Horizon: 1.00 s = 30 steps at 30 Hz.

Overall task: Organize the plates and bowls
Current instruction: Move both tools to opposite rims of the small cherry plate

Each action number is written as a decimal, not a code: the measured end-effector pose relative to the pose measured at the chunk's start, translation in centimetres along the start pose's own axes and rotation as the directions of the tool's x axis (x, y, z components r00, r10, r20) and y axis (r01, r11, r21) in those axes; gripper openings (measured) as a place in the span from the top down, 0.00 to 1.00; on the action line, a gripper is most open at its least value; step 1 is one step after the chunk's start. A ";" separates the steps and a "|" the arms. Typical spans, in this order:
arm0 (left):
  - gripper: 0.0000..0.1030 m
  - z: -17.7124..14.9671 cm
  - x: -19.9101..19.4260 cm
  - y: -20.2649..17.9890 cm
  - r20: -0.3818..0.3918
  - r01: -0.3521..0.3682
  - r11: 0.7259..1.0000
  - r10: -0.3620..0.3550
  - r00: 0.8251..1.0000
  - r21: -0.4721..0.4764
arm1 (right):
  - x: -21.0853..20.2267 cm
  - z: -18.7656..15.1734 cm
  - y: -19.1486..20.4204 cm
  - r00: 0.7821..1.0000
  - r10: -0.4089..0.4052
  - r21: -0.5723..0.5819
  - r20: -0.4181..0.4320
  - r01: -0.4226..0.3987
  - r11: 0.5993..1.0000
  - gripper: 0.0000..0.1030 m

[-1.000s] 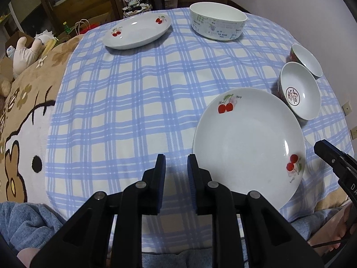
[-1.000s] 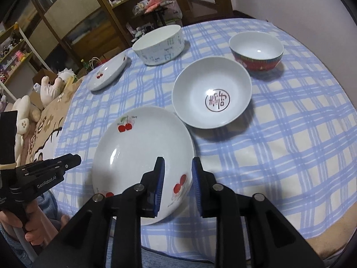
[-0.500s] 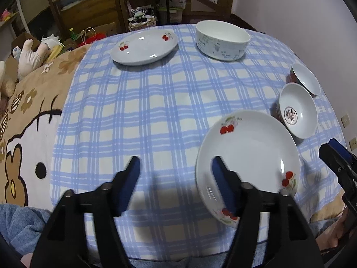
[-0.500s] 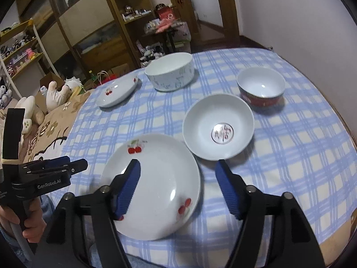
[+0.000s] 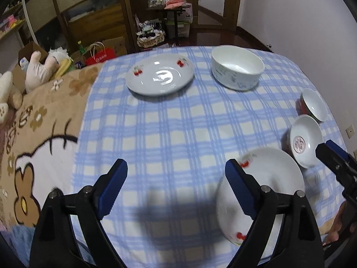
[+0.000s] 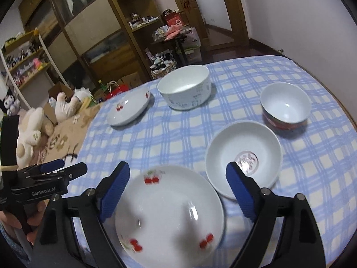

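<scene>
1. The near cherry plate point(image 6: 169, 210) lies flat on the blue checked tablecloth point(image 6: 174, 138), at the near edge of the table, just under the right gripper point(image 6: 176, 189).
2. A shallow white bowl point(image 6: 243, 158) with a red mark in its middle stands just beside this plate, on its right in the right wrist view. Whether their rims touch I cannot tell.
3. A small bowl with a red outside point(image 6: 285, 107) stands a little behind the shallow one.
4. A deep white bowl point(image 5: 237, 69) and a second cherry plate point(image 5: 159, 77) stand at the far side of the table, near each other but apart.
5. The right gripper has just been opening its jaws; they stand wide above the near plate and hold nothing.
6. The left gripper point(image 5: 176, 187) has also just been opening; its jaws are wide, with only the cloth between them, and the near plate is by its right finger.
7. A beige cartoon blanket point(image 5: 33, 134) and plush toys point(image 6: 33, 129) are at the left of the table.
</scene>
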<state>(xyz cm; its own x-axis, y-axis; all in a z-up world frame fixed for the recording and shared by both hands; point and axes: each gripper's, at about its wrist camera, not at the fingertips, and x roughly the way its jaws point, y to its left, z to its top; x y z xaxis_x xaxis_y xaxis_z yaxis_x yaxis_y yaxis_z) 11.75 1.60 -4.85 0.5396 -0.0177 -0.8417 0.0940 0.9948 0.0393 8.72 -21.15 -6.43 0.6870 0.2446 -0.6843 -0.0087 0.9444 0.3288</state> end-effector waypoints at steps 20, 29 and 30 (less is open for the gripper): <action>0.14 10.4 7.8 8.4 0.019 -0.100 0.995 0.100 0.995 -0.001 | 12.1 9.8 8.0 0.994 0.098 -0.166 -0.039 -0.103 0.981 0.10; 0.14 14.1 14.0 12.1 -0.015 -0.049 0.996 0.049 0.999 -0.069 | 18.5 13.3 11.8 0.995 0.084 -0.238 -0.063 -0.096 0.967 0.10; 0.14 14.2 14.5 12.3 -0.020 -0.047 0.996 0.046 0.999 -0.073 | 19.0 13.5 12.0 0.994 0.084 -0.239 -0.067 -0.098 0.966 0.10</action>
<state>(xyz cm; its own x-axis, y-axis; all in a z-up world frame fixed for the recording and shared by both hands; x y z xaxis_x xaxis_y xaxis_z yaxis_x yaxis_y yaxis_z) 32.64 12.15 -8.92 0.5263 0.0301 -0.8497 0.0067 0.9992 0.0395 31.45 -8.10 -6.69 0.6335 0.3372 -0.6964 -0.2495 0.9410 0.2287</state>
